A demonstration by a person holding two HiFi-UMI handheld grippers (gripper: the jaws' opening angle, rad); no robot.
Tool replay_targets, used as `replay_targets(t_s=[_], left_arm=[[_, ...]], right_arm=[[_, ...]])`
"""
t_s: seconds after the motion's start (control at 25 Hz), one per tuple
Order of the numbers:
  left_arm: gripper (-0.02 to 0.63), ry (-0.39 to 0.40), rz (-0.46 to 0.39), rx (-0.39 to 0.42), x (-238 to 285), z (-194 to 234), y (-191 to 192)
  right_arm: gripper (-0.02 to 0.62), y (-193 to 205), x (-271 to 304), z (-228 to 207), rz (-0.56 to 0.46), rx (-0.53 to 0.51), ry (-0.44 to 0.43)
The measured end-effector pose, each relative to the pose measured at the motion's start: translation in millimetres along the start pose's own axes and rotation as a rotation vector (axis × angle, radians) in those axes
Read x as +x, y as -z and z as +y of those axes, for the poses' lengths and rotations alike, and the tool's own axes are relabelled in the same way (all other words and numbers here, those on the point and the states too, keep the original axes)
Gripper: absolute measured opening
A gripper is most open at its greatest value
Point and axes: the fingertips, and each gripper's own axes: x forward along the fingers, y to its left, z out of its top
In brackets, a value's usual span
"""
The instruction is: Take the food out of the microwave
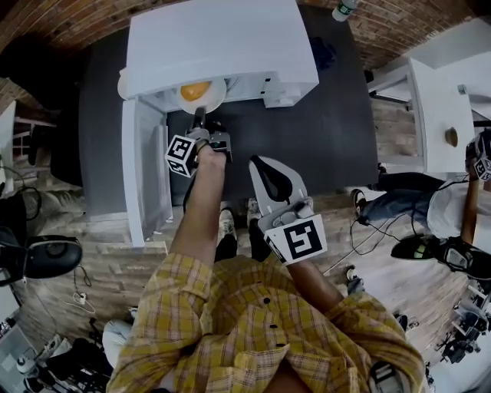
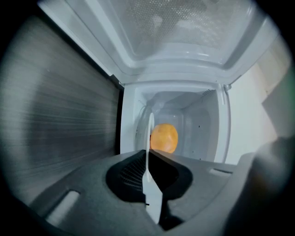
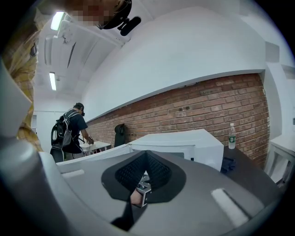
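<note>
A white microwave [image 1: 222, 38] stands on a dark table [image 1: 330, 130], its door [image 1: 146, 169] swung open to the left. A white plate [image 1: 213, 101] carrying round orange food [image 1: 195, 90] sits at the opening. My left gripper [image 1: 199, 115] reaches to the plate's near rim. In the left gripper view the rim [image 2: 150, 133] runs edge-on between the jaws of the left gripper [image 2: 148, 159], which is shut on it, with the food [image 2: 164, 137] just behind. My right gripper [image 1: 258, 163] hangs back over the table's front edge, shut on nothing, and the right gripper [image 3: 146, 153] points toward the microwave [image 3: 184, 143].
A water bottle [image 1: 344, 9] and a dark cloth [image 1: 324, 52] lie at the table's far right corner. A white table [image 1: 437, 115] stands to the right, with a seated person [image 1: 453, 207] beside it. Another person with a backpack [image 3: 71, 131] stands far off.
</note>
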Motion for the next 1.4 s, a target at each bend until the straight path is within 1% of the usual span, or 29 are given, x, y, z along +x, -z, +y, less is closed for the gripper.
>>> replay_targets(t_s=[0.28, 0.36, 0.56, 0.88, 1.0, 1.12, 1.32, 1.4], left_arm=[[0.012, -0.001, 0.027, 0.011, -27, -12, 0], [0.012, -0.003, 0.04, 0.017, -39, -17, 5], [0.012, 0.016, 0.056, 0.005, -70, -30, 20], [0.012, 0.041, 0.076, 0.029, -110, -60, 30], [0.012, 0.046, 0.089, 0.011, -123, -70, 36], [0.012, 0.059, 0.099, 0.009, -141, -84, 40], [0.012, 0.073, 0.127, 0.038, -173, -112, 46], [0.012, 0.074, 0.124, 0.029, -185, -121, 47]], right_arm=[[0.003, 1, -6, 10, -0.01, -0.002, 0.011], [0.003, 0, -8, 12, -0.016, -0.007, 0.02], [0.003, -4, -16, 19, -0.036, -0.009, 0.038], [0.003, -14, -37, 34, -0.059, -0.025, 0.058], [0.003, -18, -43, 38, -0.064, -0.029, 0.066], [0.003, -24, -49, 42, -0.071, -0.032, 0.066], [0.003, -34, -59, 47, -0.094, -0.034, 0.072], [0.003, -37, -62, 49, -0.102, -0.034, 0.073]])
